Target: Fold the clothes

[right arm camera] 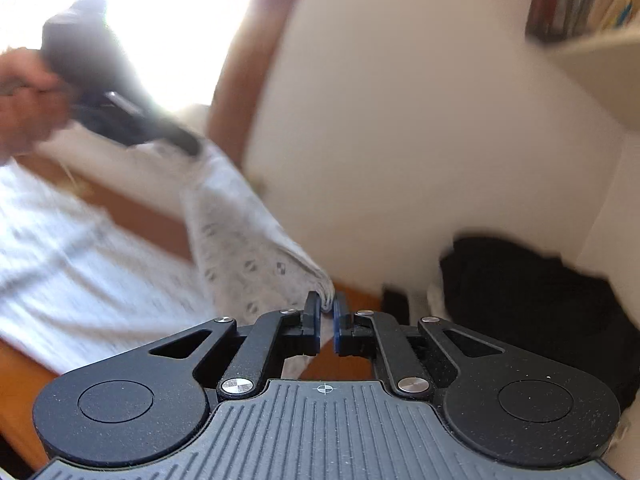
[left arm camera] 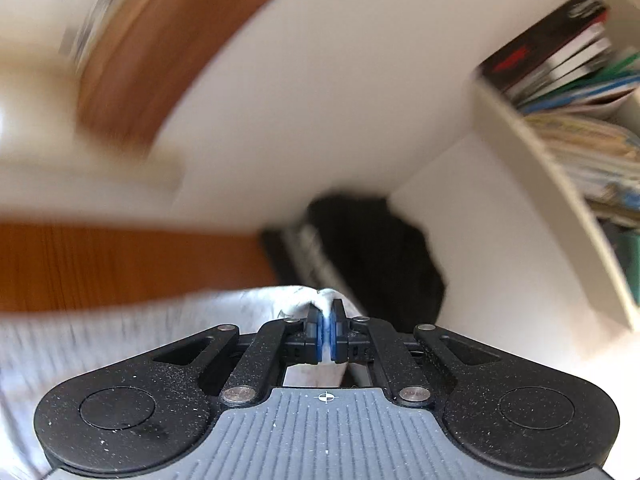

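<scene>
A white garment with small dark prints point(left arm camera: 168, 320) hangs lifted between both grippers. In the left wrist view my left gripper point(left arm camera: 327, 320) is shut on a bunched edge of it, with cloth squeezed between the blue pads. The right wrist view shows my right gripper point(right arm camera: 327, 308) shut on another corner of the garment point(right arm camera: 248, 256), which stretches up and left. There a hand point(right arm camera: 24, 96) holds the blurred left gripper point(right arm camera: 188, 142), which grips the far corner. More of the white cloth drapes low at the left.
A black heap of clothing point(left arm camera: 380, 248) point(right arm camera: 532, 292) lies in the corner by the white wall. A shelf of books point(left arm camera: 580, 80) stands at the right. A wooden surface point(left arm camera: 120, 264) lies below, and a bright window point(right arm camera: 160, 20) with a wooden frame is at the upper left.
</scene>
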The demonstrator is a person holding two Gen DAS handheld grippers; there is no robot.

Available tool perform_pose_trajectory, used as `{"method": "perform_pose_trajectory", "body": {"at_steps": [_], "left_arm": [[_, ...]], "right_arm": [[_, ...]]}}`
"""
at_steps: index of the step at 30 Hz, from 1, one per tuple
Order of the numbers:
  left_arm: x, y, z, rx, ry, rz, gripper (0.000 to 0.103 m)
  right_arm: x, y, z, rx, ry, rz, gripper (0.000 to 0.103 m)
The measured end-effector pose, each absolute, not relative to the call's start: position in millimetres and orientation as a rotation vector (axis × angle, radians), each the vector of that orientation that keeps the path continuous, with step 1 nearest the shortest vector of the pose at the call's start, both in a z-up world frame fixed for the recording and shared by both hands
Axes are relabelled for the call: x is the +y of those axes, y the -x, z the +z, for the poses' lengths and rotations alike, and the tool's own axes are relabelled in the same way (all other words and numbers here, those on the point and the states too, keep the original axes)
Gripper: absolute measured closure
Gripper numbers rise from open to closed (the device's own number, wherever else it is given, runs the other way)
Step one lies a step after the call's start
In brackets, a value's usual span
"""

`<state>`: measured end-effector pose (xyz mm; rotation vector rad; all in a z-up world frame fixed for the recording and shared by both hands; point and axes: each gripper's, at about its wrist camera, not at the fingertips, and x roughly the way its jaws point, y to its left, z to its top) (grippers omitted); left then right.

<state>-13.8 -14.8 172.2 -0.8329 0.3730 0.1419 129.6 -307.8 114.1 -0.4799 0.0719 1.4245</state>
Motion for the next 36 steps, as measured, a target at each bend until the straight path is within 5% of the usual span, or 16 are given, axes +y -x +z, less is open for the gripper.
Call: {"method": "perform_pose_trajectory", "body": {"at_steps": [7, 16, 36], "left_arm": [[-11.3, 52.4, 302.5, 0.307, 0.684, 0.194, 0.1], [-26.6, 112.6, 389.4, 0.268, 0.551, 0.241, 0.1], [33.4, 239.8, 380.6, 0.283, 0.573, 0.389, 0.1]], "right_arm": [[-339.9, -61.1, 219.4, -0.037, 0.243, 1.679, 0.097], [-334.6, -0.4, 300.5, -0.138, 0.008, 1.922, 0.097], [-251.3, 94.7, 318.9, -0.129, 0.116, 2.097, 0.097]]}}
